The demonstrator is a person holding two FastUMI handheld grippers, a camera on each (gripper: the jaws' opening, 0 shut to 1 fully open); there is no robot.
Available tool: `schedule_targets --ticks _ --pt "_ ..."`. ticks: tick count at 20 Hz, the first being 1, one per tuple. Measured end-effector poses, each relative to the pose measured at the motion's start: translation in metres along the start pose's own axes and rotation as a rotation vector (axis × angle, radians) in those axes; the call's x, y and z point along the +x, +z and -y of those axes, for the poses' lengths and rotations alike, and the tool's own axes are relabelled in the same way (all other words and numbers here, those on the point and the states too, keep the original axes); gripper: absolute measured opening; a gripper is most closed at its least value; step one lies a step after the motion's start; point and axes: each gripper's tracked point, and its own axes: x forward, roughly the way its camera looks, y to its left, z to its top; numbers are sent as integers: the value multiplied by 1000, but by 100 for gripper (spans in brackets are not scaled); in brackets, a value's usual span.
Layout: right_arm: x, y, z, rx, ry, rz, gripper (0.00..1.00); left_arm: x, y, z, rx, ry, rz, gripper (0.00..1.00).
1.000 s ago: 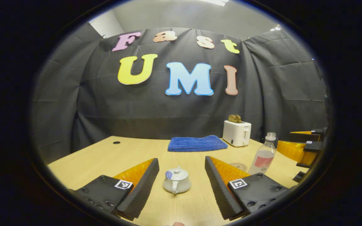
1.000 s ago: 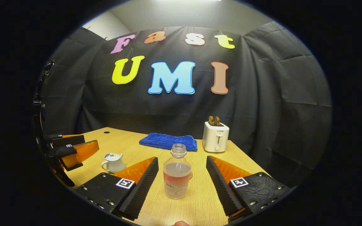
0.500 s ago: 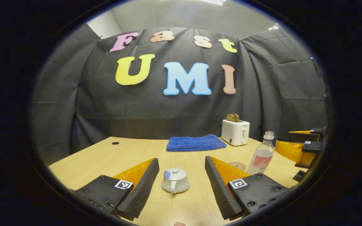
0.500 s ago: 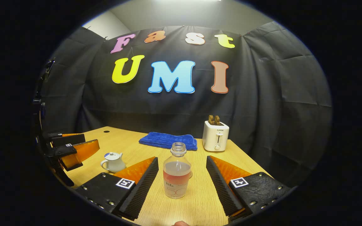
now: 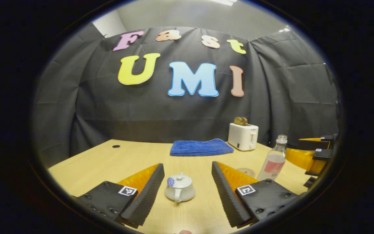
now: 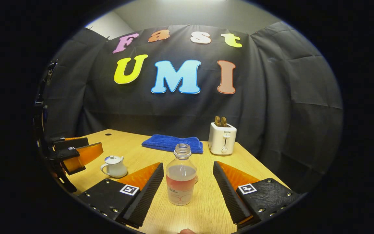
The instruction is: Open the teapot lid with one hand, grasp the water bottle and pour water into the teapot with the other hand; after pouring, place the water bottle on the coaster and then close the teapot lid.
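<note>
**Both grippers close in**

Both grippers edge nearer since the earlier frame. Tabletop (image 5: 109,162) mid-front: water bottle (image 6: 181,177) between right gripper (image 6: 188,187) open fingers; teapot (image 5: 179,191), lid on, between left gripper (image 5: 188,188) open fingers. Approach step; next, pinch the lid knob.

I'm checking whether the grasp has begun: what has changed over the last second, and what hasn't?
Little. Both open grippers eased slightly forward: the left gripper toward the teapot, the right gripper toward the water bottle, each thing sitting a touch lower in its view. Nothing was gripped or released. The lid stays on, the bottle upright; towel, toaster and coaster unmoved.
</note>
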Motion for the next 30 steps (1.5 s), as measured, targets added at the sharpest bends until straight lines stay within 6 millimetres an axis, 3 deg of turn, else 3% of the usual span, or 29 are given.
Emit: schedule_targets --ticks 9,14,19,23,25,26,30 --pt "19 -12 3 -7 -7 -22 95 64 -40 -12 -11 -13 -75 95" --pt "25 -13 2 -3 -3 -21 95 88 -57 -20 -11 -1 -100 96" --pt "30 -16 -3 -4 16 -31 95 97 -70 -20 -21 -8 -135 94" --pt "31 -18 -5 -13 19 -36 95 96 -60 -20 -14 -10 -106 92" --pt "30 -17 -5 -12 18 -31 95 95 -57 -20 -5 -8 -94 87" --pt "30 -16 -6 -12 18 -30 95 96 -59 -20 -1 -9 -98 78" --pt "29 -17 -7 -13 21 -32 95 101 -67 -21 -5 -12 -124 71"
